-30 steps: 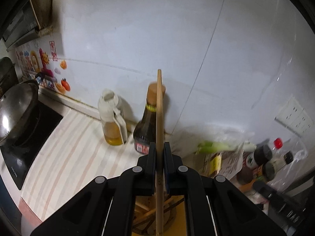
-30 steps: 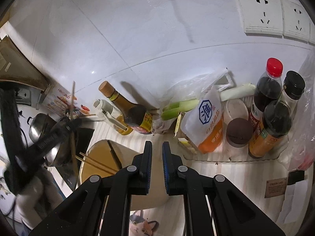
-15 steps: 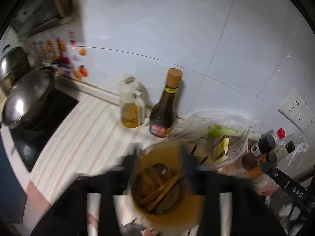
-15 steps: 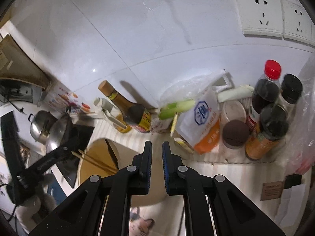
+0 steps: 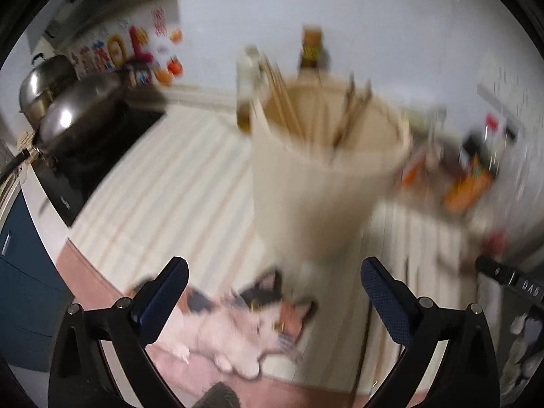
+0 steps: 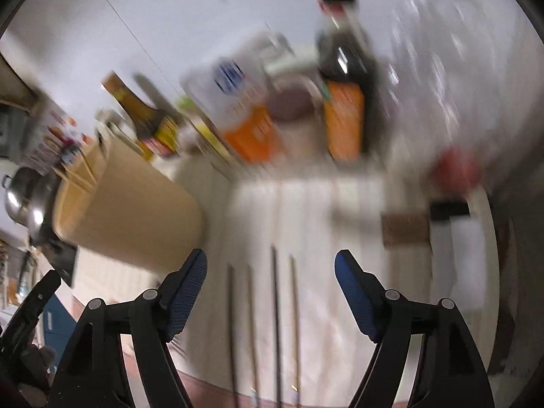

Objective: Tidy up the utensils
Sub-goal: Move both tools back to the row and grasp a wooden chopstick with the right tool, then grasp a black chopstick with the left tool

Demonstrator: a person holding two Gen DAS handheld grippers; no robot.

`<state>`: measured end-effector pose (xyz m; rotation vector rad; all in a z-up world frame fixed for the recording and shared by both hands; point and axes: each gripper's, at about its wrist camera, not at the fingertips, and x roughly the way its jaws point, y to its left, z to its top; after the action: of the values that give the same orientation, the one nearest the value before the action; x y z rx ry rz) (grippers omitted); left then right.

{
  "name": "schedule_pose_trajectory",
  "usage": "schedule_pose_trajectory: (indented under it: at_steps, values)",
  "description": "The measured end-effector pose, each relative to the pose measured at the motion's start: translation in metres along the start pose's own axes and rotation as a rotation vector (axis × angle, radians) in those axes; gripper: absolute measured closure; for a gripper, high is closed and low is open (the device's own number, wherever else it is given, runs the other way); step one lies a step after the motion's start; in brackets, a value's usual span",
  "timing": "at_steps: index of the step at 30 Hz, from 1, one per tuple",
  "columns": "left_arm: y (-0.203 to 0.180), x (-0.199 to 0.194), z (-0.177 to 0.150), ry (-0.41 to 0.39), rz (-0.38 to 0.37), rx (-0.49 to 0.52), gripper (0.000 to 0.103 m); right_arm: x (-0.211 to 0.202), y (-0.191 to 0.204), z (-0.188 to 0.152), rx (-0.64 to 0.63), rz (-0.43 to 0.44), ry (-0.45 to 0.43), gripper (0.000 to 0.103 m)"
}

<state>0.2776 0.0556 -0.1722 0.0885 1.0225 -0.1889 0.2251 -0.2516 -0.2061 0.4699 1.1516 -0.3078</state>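
Only the right wrist view shows four chopsticks lying beside the holder. Both the right gripper and left gripper point steeply downward, jaws opening, empty.

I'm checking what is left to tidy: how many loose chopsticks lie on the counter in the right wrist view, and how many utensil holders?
Loose chopsticks: 4 (blurred, two dark, two lighter)
Utensil holder: 1
Total: 5
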Motion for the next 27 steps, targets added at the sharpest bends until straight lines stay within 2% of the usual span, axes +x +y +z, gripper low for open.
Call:
schedule_pose_trajectory:
  at_steps: [3, 8, 10, 12, 13, 14, 15, 17, 19, 21, 24, 25, 26, 27]
  values:
    - [-0.016, 0.025, -0.025, 0.070, 0.015, 0.047, 0.000, 0.022, -0.011, -0.022, 0.005, -0.029, 0.068, 0.025]
    - [-0.047, 0.064, -0.054, 0.184, 0.011, 0.098, 0.000, 0.073, -0.003, -0.046, -0.062, -0.041, 0.203, 0.058]
    - [-0.058, 0.075, -0.060, 0.210, -0.004, 0.113, 0.000, 0.090, 0.004, -0.052, -0.091, -0.044, 0.247, 0.064]
    - [-0.070, 0.083, -0.064, 0.225, -0.014, 0.138, 0.001, 0.105, 0.009, -0.059, -0.117, -0.061, 0.287, 0.082]
    - [-0.076, 0.088, -0.064, 0.231, -0.014, 0.151, 0.001, 0.106, 0.010, -0.061, -0.135, -0.085, 0.274, 0.092]
    - [-0.081, 0.092, -0.065, 0.239, -0.022, 0.165, 0.001, 0.107, 0.010, -0.063, -0.155, -0.116, 0.282, 0.096]
    - [-0.087, 0.096, -0.065, 0.251, -0.032, 0.177, 0.003, 0.106, 0.004, -0.063, -0.137, -0.097, 0.287, 0.097]
    - [-0.099, 0.107, -0.066, 0.274, -0.053, 0.201, 0.012, 0.103, -0.012, -0.063, -0.108, -0.117, 0.293, 0.097]
    - [-0.110, 0.117, -0.066, 0.293, -0.051, 0.234, 0.026, 0.100, -0.030, -0.064, -0.074, -0.124, 0.304, 0.097]
    - [-0.124, 0.125, -0.068, 0.310, -0.049, 0.271, 0.034, 0.097, -0.044, -0.065, -0.064, -0.130, 0.324, 0.097]
    - [-0.134, 0.128, -0.069, 0.298, -0.042, 0.294, 0.050, 0.096, -0.054, -0.066, -0.069, -0.125, 0.342, 0.097]
    - [-0.136, 0.128, -0.069, 0.301, -0.056, 0.296, 0.057, 0.096, -0.058, -0.066, -0.068, -0.113, 0.350, 0.097]
    - [-0.136, 0.128, -0.068, 0.314, -0.084, 0.283, 0.067, 0.096, -0.058, -0.065, -0.070, -0.112, 0.355, 0.097]
    - [-0.137, 0.127, -0.068, 0.314, -0.080, 0.273, 0.081, 0.097, -0.057, -0.065, -0.079, -0.117, 0.362, 0.096]
